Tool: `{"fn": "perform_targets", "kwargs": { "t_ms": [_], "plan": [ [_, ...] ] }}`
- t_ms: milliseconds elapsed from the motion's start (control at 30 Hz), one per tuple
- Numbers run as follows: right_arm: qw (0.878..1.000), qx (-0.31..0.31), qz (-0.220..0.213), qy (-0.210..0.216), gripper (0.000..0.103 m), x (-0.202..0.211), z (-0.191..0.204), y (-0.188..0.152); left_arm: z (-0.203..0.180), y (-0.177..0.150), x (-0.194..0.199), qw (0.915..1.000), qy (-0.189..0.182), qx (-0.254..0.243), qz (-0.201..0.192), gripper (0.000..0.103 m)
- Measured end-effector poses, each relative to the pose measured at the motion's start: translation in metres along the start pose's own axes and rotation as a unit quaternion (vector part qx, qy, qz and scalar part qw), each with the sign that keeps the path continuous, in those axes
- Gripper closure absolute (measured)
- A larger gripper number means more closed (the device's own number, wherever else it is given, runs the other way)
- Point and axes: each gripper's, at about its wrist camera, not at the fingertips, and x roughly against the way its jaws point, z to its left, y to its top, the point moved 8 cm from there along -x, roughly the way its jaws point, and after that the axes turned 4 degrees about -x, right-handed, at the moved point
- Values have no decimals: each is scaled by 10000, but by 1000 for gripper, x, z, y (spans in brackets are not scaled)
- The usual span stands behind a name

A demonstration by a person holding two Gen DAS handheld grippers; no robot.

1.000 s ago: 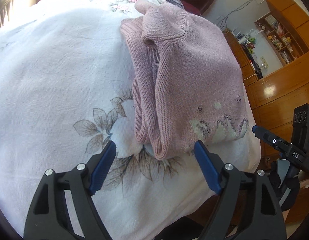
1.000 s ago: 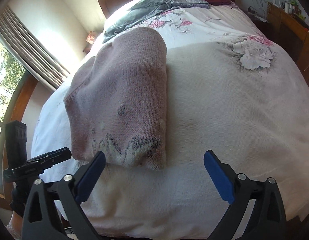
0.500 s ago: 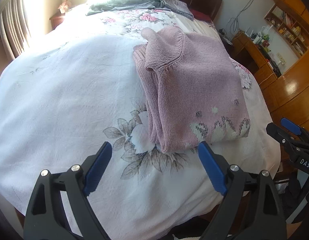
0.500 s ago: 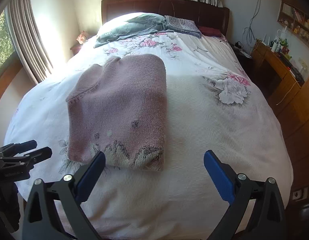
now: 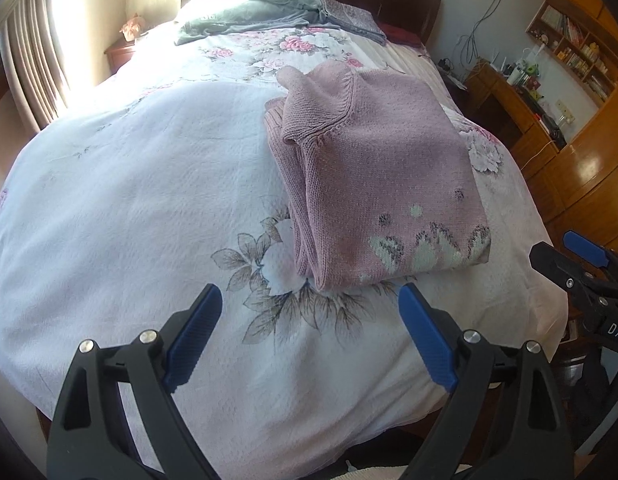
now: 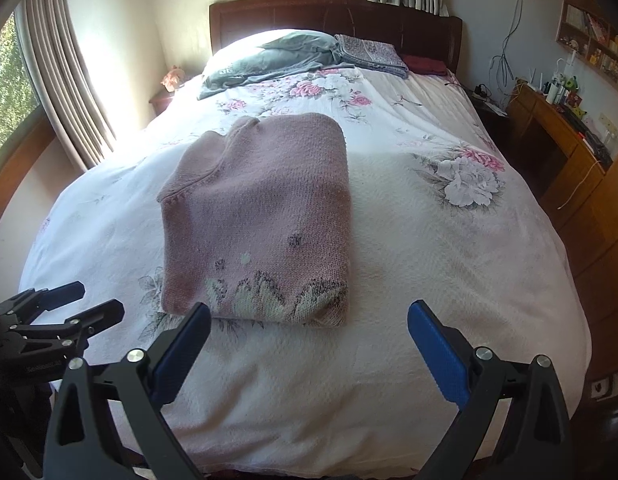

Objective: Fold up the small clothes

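Hovering off bed's [image 6: 449,280] foot edge: left tool [image 5: 309,336] and right tool [image 6: 309,348], both spread wide, empty, level; folded pink sweater [image 6: 261,220] lying near that edge.

1. Folded sweater [image 6: 261,224] lies on the bed [image 6: 449,280], toward its foot end, left of the bed's middle in the right wrist view.
2. Behind the sweater, at the head end: pillow [image 6: 269,60], with a folded blanket [image 6: 369,54] to its right, both in front of the headboard [image 6: 333,12].
3. Nightstand [image 6: 163,100] stands left of the bed; curtain [image 6: 65,92] hangs in front of it.
4. Desk [image 6: 557,132] stands right of the bed, shelves [image 6: 593,44] on the wall above.
5. Left gripper [image 5: 309,336] and right gripper [image 6: 309,348] hang over the foot end, in front of the sweater, apart from it, fingers spread.
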Motion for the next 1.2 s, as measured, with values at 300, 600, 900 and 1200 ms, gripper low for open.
{"fn": "perform_targets", "kwargs": {
  "t_ms": [300,600,900,1200],
  "plan": [
    [9998,-119,157,3,4,-6,-2,-5,-2,-3,0,10000,90,-13,-2,14],
    [9996,-182,186,-87,4,-8,-8,-5,-3,-5,0,9999,102,-1,34,14],
    [9994,-236,192,-179,4,-12,-12,-6,-1,-6,-3,9999,122,2,62,14],
    [9990,-264,300,-221,4,-15,-15,-8,2,-8,-5,9999,118,48,93,14]
  ]
}}
